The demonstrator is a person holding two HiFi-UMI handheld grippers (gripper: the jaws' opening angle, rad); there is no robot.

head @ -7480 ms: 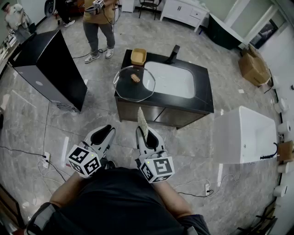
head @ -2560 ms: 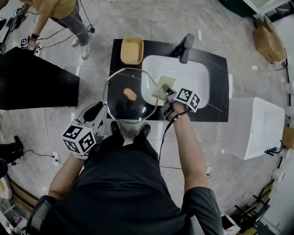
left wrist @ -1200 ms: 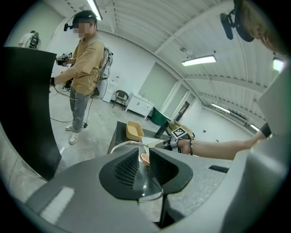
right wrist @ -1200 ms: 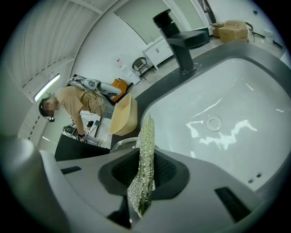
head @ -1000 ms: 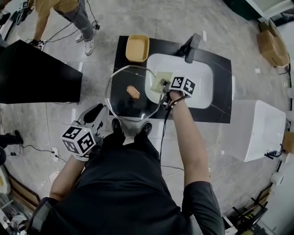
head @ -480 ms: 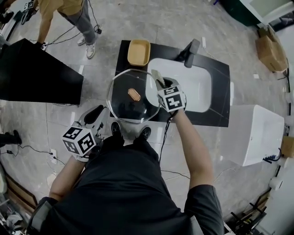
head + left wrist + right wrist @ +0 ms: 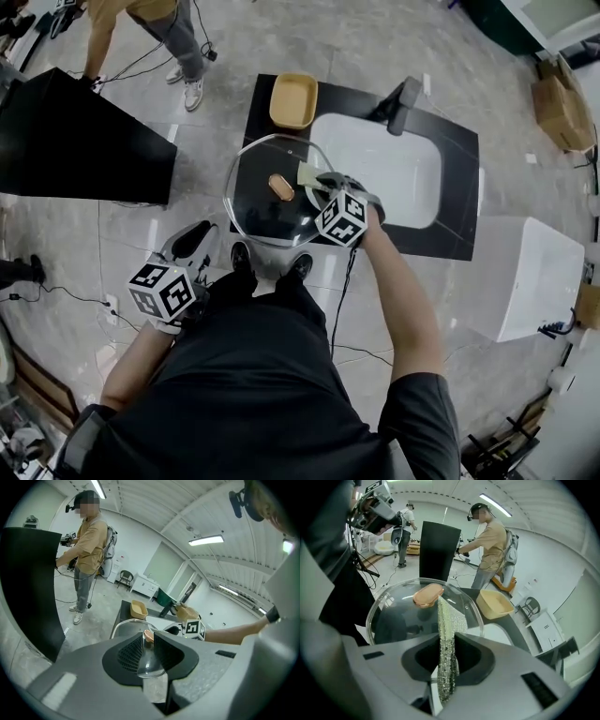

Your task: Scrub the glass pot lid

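Scrubbing looks just begun: the left gripper's (image 7: 149,641) jaws pinch the rim of the glass pot lid (image 7: 258,211) above the counter (image 7: 459,225) edge. The right gripper's (image 7: 447,644) jaws clamp a scouring cloth (image 7: 450,620) lying beside the knob (image 7: 427,594). Next I would expect firm rubbing strokes.

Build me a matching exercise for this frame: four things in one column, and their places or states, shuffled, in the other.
Things:
1. glass pot lid
2. scrub cloth
3. yellow tub
4. faucet

Places or states:
A. clamped in the right gripper
B. at the black counter's far left corner
C. rim clamped in the left gripper
D. at the far rim of the sink

Pairs: 1-C, 2-A, 3-B, 4-D.
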